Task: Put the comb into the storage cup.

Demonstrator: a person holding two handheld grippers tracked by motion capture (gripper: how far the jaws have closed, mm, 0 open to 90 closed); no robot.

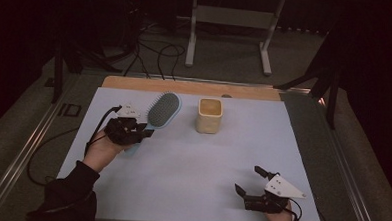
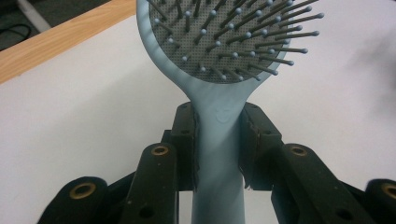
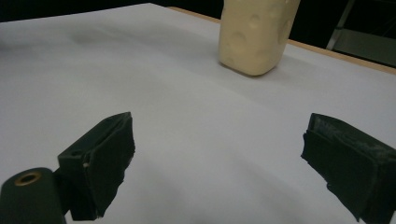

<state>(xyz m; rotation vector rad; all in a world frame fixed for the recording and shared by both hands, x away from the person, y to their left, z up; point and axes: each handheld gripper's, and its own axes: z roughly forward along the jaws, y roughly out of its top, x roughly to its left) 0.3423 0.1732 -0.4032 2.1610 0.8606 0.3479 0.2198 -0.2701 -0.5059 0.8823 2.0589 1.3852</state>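
Observation:
A light-blue hairbrush (image 1: 163,110) with a grey bristle pad is held above the white table sheet at the left. My left gripper (image 1: 144,131) is shut on its handle (image 2: 218,154), both pads pressing the handle's sides just below the head (image 2: 229,37). A cream cup (image 1: 209,115) stands upright right of the brush head; in the right gripper view the cup (image 3: 256,35) stands ahead. My right gripper (image 1: 248,180) rests near the front right edge, jaws wide apart, and nothing lies between its fingertips (image 3: 105,156).
The white sheet (image 1: 192,160) covers a wooden tabletop (image 1: 185,86) whose far strip shows. Cables (image 1: 156,53) and a white stand's legs (image 1: 191,35) lie on the floor beyond. A dark sleeve (image 1: 67,195) enters at the bottom left.

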